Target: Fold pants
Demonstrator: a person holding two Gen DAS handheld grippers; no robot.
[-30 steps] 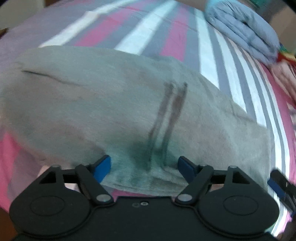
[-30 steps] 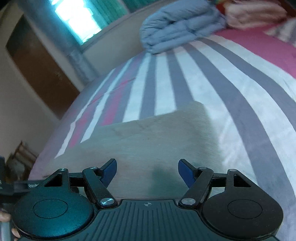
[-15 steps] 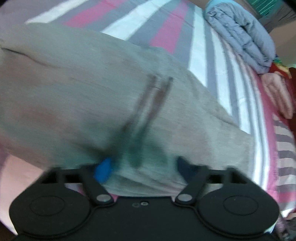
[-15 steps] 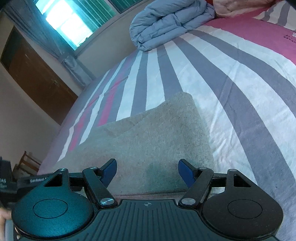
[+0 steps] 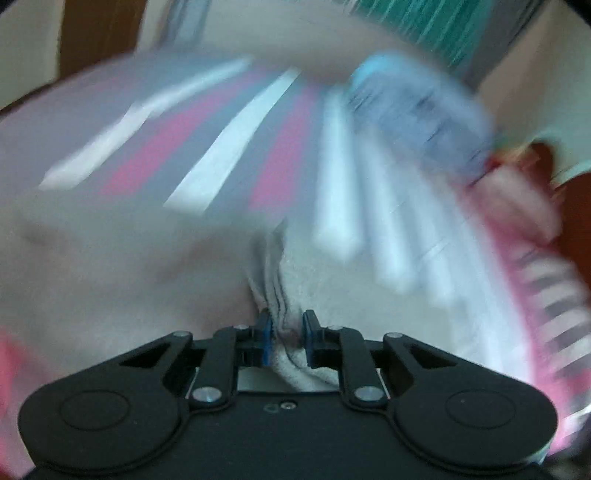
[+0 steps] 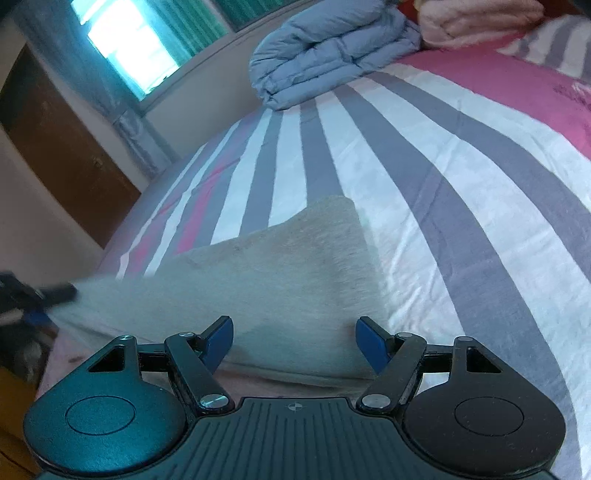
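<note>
The beige-grey pants (image 5: 147, 295) lie flat across the striped bed; the left wrist view is blurred by motion. My left gripper (image 5: 287, 334) has its jaws closing, and its blue pads pinch a bunched fold of the pants' near edge. In the right wrist view the other end of the pants (image 6: 288, 266) lies flat, its corner pointing away from me. My right gripper (image 6: 294, 338) stands open just over the pants' near hem, and its pads are not pressing on the cloth. The left gripper (image 6: 37, 293) shows dark and blurred at the far left edge, at the pants' end.
The bed sheet (image 6: 443, 184) has grey, white and pink stripes. A folded blue duvet (image 6: 332, 51) lies at the head of the bed, with a pink blanket (image 6: 476, 22) beside it. A brown door and a bright window stand beyond the bed's far side.
My left gripper went from wide open over the pants' edge to shut on a gathered fold of it, tilting up to show more of the bed. The right gripper stayed open and still.
</note>
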